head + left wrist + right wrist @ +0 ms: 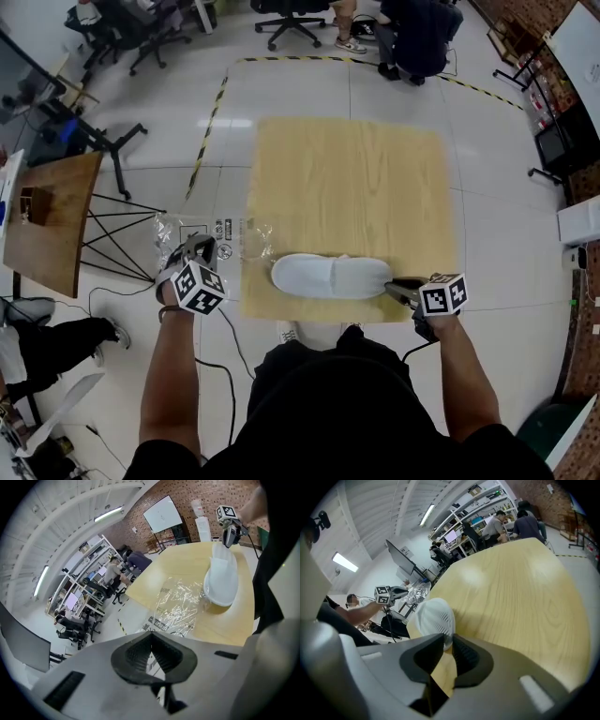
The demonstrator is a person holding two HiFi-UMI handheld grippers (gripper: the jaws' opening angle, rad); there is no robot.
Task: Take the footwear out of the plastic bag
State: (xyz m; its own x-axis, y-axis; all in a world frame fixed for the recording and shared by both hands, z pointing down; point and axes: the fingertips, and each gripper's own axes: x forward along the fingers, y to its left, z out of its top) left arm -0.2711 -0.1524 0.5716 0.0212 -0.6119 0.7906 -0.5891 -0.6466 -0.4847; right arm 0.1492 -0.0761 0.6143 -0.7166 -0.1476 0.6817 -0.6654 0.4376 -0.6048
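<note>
Slipper, white, is pinched at its right end by your right gripper. Your left gripper is clamped on the empty plastic bag just left of it. Extraction looks all but done: draw the bag leftward, clear of the toe. It lies along the near edge of the wooden table. Office chairs stand far off on the tiled floor.

Light wood tabletop centre; striped floor tape left of it; office chairs beyond; dark wood table far left.
</note>
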